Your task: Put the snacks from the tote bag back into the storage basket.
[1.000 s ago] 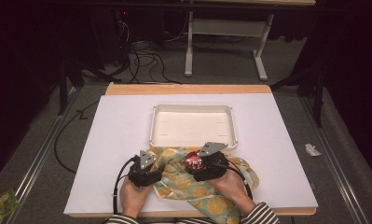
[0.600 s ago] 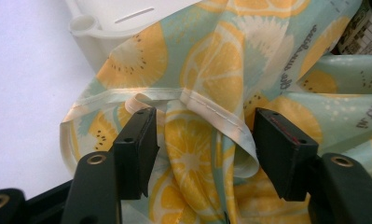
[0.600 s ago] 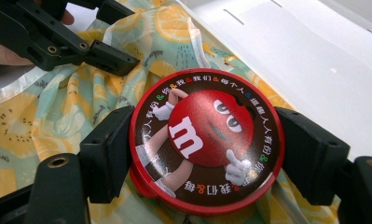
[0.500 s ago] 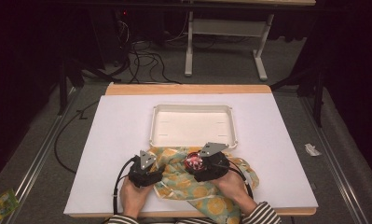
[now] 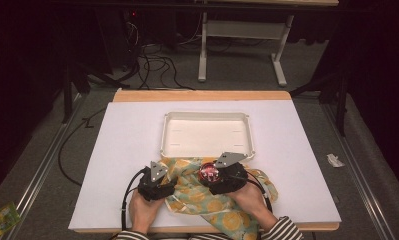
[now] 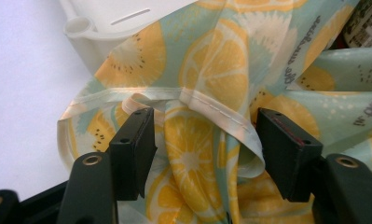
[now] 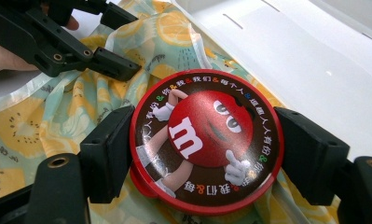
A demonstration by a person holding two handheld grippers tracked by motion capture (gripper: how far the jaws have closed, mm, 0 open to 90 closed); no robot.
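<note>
The left hand-held gripper [image 5: 163, 176] rests at the near left edge of a fruit-print cloth [image 5: 197, 192], its jaws spread with a hemmed fold of the fabric bunched between them; neither pad is seen pressing the fold. The right hand-held gripper [image 5: 218, 175] sits just to its right, jaws closed on the rim of a round red tin [image 7: 206, 140], one pad on each side. The tin lies on the cloth, directly ahead of the right hand-held gripper and just short of a white tray [image 5: 205, 116].

Surroundings: the tray stands on the white bench [image 5: 112, 165] immediately beyond both hand-held grippers, its near wall touched by the cloth. In the left gripper view the cloth laps against the tray's corner [image 6: 88, 32], blocking the way forward. Cables [image 5: 152, 65] lie on the floor well beyond the bench.

Markings: the tin lid carries a red cartoon figure with a white "m" and a ring of coloured Chinese characters (too fine to transcribe reliably). The cloth bears small dark lettering, illegible, among orange and kiwi slices.

View differences: the high view gives the tin as a small red spot; the right gripper view resolves its lid and also shows the left hand-held gripper [image 7: 120, 65] lying on the cloth. The left gripper view shows the hem stitching.
</note>
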